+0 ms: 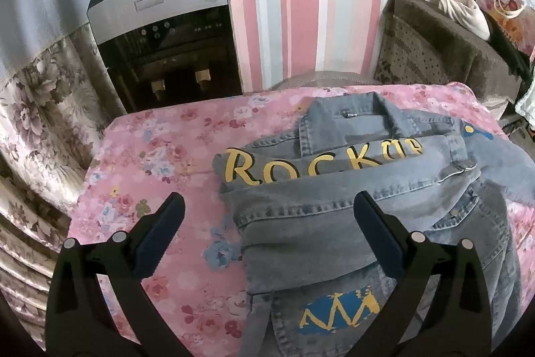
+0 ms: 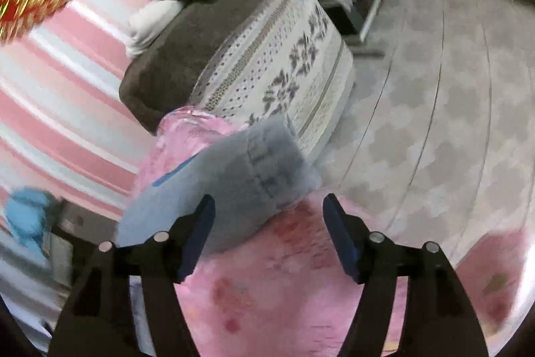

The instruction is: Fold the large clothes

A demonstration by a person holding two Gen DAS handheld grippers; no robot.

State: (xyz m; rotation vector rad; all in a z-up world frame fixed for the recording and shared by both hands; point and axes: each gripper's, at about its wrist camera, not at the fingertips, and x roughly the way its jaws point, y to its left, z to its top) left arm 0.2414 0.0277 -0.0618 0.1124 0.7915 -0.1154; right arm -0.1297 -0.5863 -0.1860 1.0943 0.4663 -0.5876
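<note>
Denim jacket (image 1: 351, 199) lies partly folded on our pink floral worktop (image 1: 150, 163), filling the centre and lower right of the left view. Our left gripper (image 1: 267, 216) hovers above it, fingers wide and empty. Our right gripper (image 2: 269, 223), fingers also wide, has a blurred jacket sleeve just beyond its left finger (image 2: 197, 236).

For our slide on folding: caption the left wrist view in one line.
Open left gripper above a half-folded denim jacket on a floral cloth.

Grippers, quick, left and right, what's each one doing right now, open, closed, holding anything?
Left gripper: open, holding nothing, above the denim jacket.
Right gripper: open, holding nothing; view is blurred, with a denim sleeve ahead of the fingers.
</note>
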